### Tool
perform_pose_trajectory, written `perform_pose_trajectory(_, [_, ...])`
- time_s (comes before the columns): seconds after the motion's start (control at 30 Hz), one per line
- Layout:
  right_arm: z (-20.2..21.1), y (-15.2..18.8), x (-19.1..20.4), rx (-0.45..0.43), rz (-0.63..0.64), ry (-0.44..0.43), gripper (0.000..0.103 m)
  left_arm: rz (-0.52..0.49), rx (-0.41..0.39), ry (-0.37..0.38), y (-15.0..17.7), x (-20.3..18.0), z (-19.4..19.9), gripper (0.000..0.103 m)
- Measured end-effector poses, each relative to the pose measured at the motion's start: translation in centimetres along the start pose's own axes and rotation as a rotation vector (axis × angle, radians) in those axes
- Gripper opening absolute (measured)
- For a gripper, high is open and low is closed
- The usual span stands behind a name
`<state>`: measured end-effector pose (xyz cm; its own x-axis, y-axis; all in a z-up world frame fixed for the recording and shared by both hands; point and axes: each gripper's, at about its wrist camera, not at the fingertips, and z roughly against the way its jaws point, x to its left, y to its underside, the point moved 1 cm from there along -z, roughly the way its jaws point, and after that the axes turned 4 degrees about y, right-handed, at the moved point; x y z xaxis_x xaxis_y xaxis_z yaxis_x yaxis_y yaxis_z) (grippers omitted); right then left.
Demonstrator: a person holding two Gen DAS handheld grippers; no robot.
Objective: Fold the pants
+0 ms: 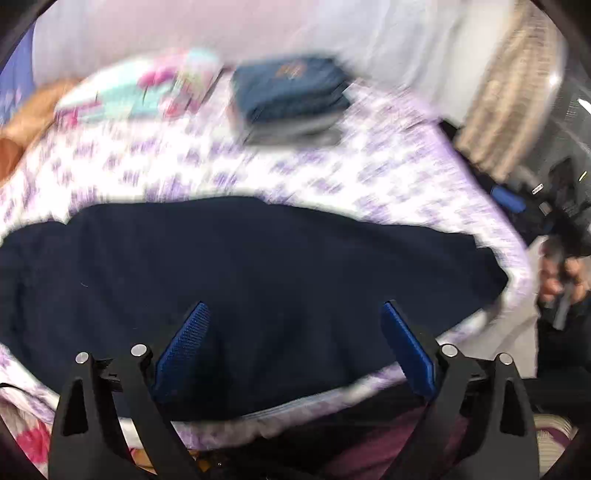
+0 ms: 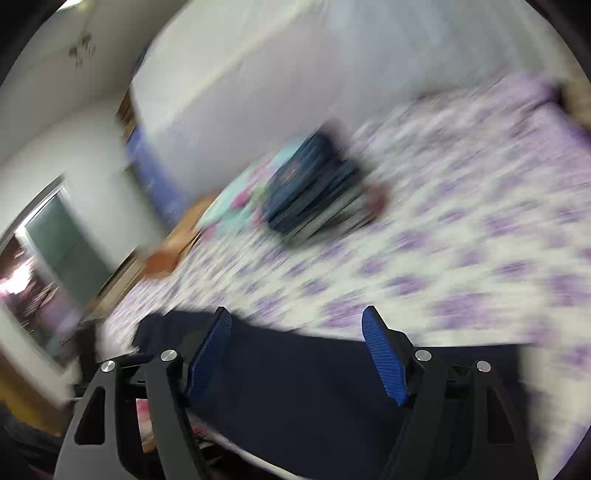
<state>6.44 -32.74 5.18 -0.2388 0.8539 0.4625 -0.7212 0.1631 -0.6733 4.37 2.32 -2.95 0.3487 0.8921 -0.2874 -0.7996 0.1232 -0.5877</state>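
Note:
Dark navy pants [image 1: 240, 280] lie spread across the near part of a bed with a white and purple flowered sheet [image 1: 295, 173]. My left gripper [image 1: 295, 314] is open above the pants, its blue pads wide apart and holding nothing. In the right wrist view the pants [image 2: 295, 384] fill the bottom of the frame. My right gripper [image 2: 297, 321] is open over their far edge and holds nothing. Both views are blurred by motion.
A stack of folded dark blue clothes [image 1: 291, 96] sits further back on the bed, also in the right wrist view [image 2: 314, 188]. A teal and pink flowered pillow [image 1: 140, 88] lies to its left. A white wall [image 1: 221, 26] runs behind. Dark items [image 1: 554, 206] lie beyond the bed's right edge.

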Motion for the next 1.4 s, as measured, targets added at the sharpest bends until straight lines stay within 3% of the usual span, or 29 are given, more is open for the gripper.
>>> perform_pose_trajectory(0.07, [-6.9,-1.5,1.9,0.158,-0.001,-0.082,0.074,0.064,0.114,-0.029,0.7,2.5,-3.4,0.088])
perform_pose_trajectory(0.17, [-13.9,-2.9,3.7,0.311,0.003,-0.153,0.075,0.020,0.129,-0.034,1.3,2.6,-3.8,0.089])
perform_pose_trajectory(0.3, [-23.0,-4.2,5.2,0.509,-0.049,-0.251,0.081,0.111,0.145,0.084,1.2,4.5,-3.0,0.089])
perform_pose_trajectory(0.47, [-29.7,-1.8,6.2,0.818,-0.121,-0.346,0.081,0.170,0.184,0.161,0.2,5.0,-3.3,0.089])
perform_pose_trajectory(0.53, [-29.7,-1.1,7.4,0.900,-0.127,-0.455,0.083,0.179,0.191,0.183,0.1,5.1,-3.1,0.089])
perform_pose_trajectory(0.7, [-25.2,-1.0,10.0,0.931,-0.030,-0.716,0.083,0.210,0.227,0.269,-0.5,6.6,-3.4,0.089])
perform_pose_trajectory(0.93, [-20.6,0.2,11.6,0.978,0.125,-0.889,0.088,0.202,0.263,0.300,-1.4,6.5,-4.5,0.094])
perform_pose_trajectory(1.13, [-23.0,3.8,13.4,1.095,0.119,-0.831,0.088,0.199,0.255,0.295,-1.0,6.2,-3.7,0.095])
perform_pose_trajectory(1.4, [-29.2,0.0,13.0,0.916,-0.088,-0.728,0.087,0.197,0.239,0.288,-0.8,5.9,-3.6,0.095])
